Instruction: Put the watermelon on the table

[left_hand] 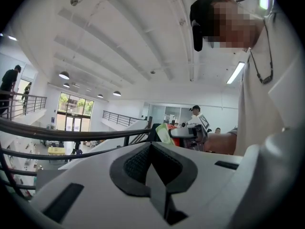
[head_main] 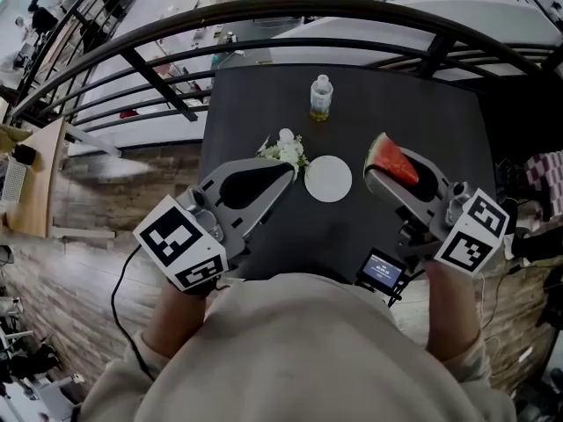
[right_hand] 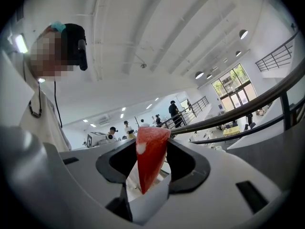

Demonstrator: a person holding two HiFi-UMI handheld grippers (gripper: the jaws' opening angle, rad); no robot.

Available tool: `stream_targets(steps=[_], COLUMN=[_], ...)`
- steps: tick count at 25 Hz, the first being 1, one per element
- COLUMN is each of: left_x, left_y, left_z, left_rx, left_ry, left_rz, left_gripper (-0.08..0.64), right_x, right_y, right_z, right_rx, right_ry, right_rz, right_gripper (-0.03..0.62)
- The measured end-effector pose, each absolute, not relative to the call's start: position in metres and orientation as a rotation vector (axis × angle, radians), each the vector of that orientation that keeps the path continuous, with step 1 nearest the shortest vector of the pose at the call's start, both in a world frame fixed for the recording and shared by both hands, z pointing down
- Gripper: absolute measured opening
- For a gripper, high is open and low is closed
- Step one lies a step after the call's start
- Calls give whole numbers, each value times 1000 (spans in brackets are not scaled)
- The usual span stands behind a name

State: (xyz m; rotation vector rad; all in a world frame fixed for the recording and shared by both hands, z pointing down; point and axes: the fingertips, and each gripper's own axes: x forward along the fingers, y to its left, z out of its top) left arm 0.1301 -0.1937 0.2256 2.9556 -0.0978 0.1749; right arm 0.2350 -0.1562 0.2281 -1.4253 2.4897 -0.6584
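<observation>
Right of centre in the head view, the right gripper [head_main: 384,172] is clamping the watermelon [head_main: 393,160] wedge between its jaws, over the dark table [head_main: 255,95]; left of centre, the left gripper [head_main: 283,172] is hovering, jaws pressed together on nothing; a white disc [head_main: 328,178] is lying between them.

On the counter [head_main: 255,104], the plate [head_main: 328,178] lies near the middle. The bottle [head_main: 322,97] stands upright at the plate's 12 o'clock, well apart from it, toward the far edge. The flower sprig [head_main: 284,150] lies just beside the plate at 10 o'clock. The left gripper [head_main: 283,174] reaches in from 8 o'clock, its tip beside the sprig. At 3 o'clock the watermelon [head_main: 391,159] sits between the jaws of the right gripper [head_main: 376,176]. A railing [head_main: 264,11] runs behind the counter.
</observation>
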Motion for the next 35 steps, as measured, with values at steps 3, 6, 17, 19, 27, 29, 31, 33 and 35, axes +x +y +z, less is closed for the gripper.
stream_targets(steps=[3,6,17,19,27,29,31,33,35], left_x=[126,120,98,95,86,82,77,73,70], left_y=[-191,-190,-203,-205,-214,-215,-217,-219,-221], left_z=[226,222,234,239,261,266,271,274,276], left_rx=[2962,2952,2903,2891,2848,2833,2824,2814,2806], left_ry=[-107,-130,-190,-191,-219,-223,-231,-245,-258], left_rz=[168,148,120,120,110,109,108,107,108], left_gripper=[5,5,5,5,5,5,5,5,5], right_x=[233,231,219,216,212,211,211,208,205], right_y=[-158,-157,-171,-176,-187,-189,-192,-195,-198], right_z=[224,222,240,245,270,275,280,285,288], right_rx=[-1421,-1423,-1447,-1459,-1501,-1510,-1514,-1508,-1499], right_ry=[2511,2528,2562,2570,2626,2625,2619,2620,2631], right_rz=[-638,-638,-700,-720,-784,-809,-826,-844,-861], right_gripper=[199,199,199,199,199,199,199,199,199])
